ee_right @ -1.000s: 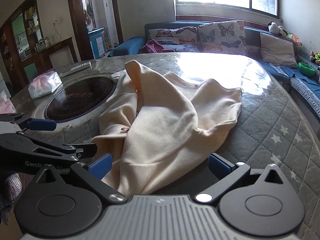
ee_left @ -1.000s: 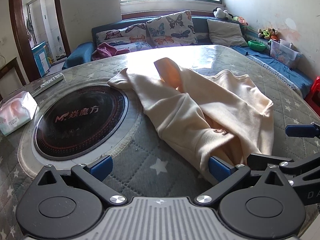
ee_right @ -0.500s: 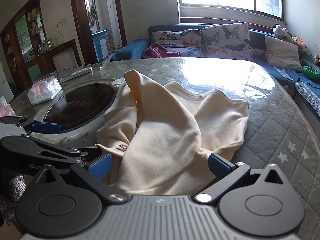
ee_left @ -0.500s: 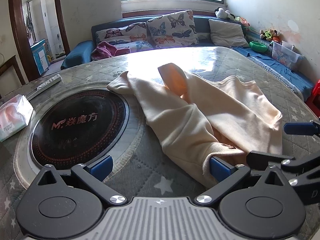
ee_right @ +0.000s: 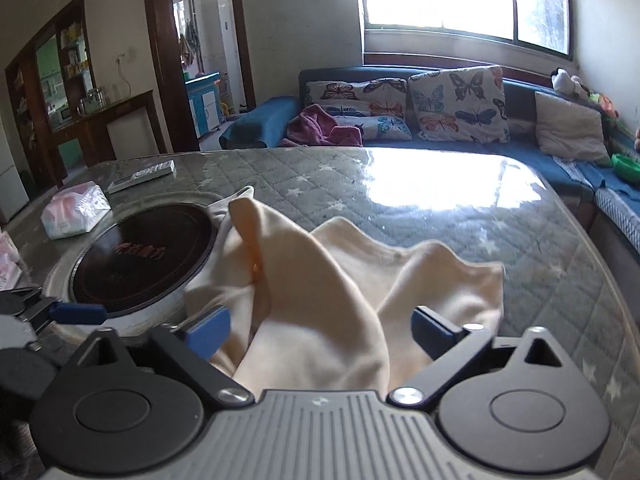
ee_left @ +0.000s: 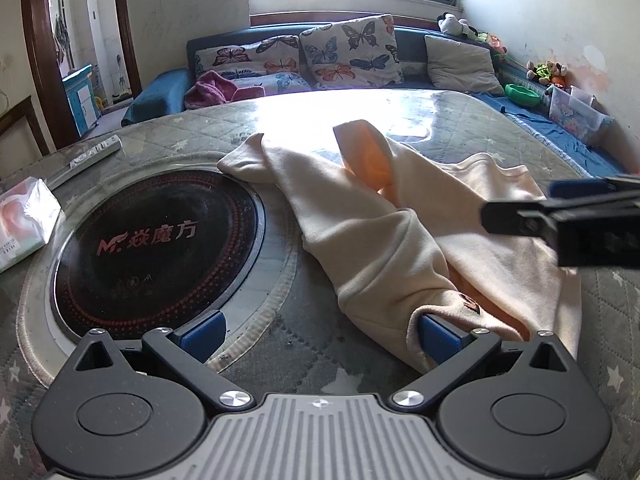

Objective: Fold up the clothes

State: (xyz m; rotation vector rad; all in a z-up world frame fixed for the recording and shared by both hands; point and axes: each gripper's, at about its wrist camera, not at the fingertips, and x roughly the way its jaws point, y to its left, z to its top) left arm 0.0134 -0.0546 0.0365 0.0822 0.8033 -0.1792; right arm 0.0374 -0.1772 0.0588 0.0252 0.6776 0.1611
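Observation:
A cream garment [ee_left: 360,220] lies crumpled on the grey quilted table [ee_left: 304,316], one sleeve reaching toward the hob. My left gripper [ee_left: 320,332] is open at the garment's near hem, and its right pad [ee_left: 440,336] touches the cloth edge by a small brown label. In the left wrist view, my right gripper [ee_left: 560,216] hangs over the garment's right side. In the right wrist view, the right gripper [ee_right: 320,330] is open with the bunched garment [ee_right: 340,280] lying between its fingers. The left gripper [ee_right: 76,314] shows at the lower left there.
A round black induction hob [ee_left: 152,240] is set into the table left of the garment. A tissue pack [ee_left: 24,216] and a remote [ee_left: 84,158] lie beyond it. A blue sofa with butterfly cushions [ee_left: 348,52] runs behind the table [ee_right: 440,208].
Both grippers have closed in on the garment's near edge. The right gripper has moved forward and higher over the cloth, which now fills the gap between its fingers. Both stay open.

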